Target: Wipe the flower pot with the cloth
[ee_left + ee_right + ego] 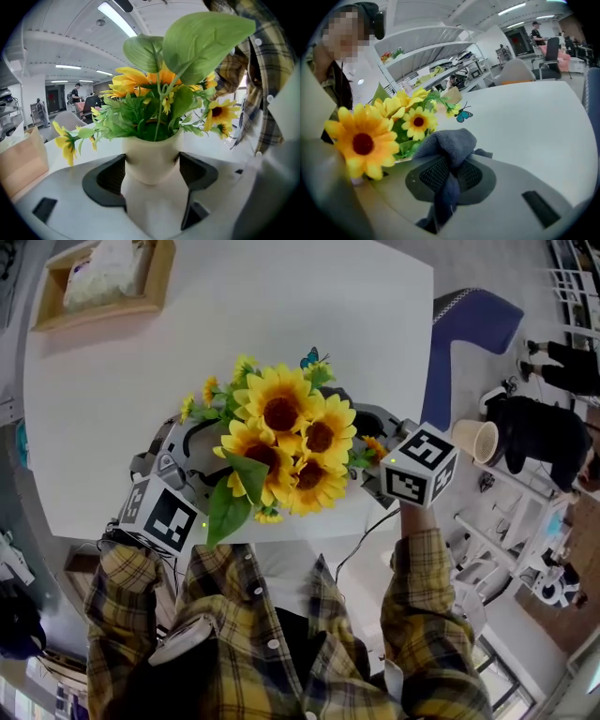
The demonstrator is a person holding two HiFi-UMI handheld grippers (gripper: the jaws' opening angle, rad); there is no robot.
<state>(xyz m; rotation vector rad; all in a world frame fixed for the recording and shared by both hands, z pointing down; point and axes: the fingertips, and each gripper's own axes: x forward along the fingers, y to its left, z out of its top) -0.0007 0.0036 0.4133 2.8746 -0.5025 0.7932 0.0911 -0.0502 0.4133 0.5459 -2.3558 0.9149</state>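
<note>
A cream flower pot (152,157) full of artificial sunflowers (286,442) stands on the white table (122,399) near its front edge. In the head view the blooms hide the pot. My left gripper (152,174) holds the pot, with a dark pad (111,176) pressed on each side of it. In the head view it (206,451) reaches in from the left under the leaves. My right gripper (450,177) is shut on a bunched grey-blue cloth (447,143). It sits just right of the sunflowers (363,143), and its body (375,446) is at the bouquet's right side.
A wooden tray (159,292) with a white bag lies at the table's far left corner. A blue chair (464,329) stands off the right edge, with a paper cup (476,439) beyond it. A small blue butterfly (463,115) sits among the flowers.
</note>
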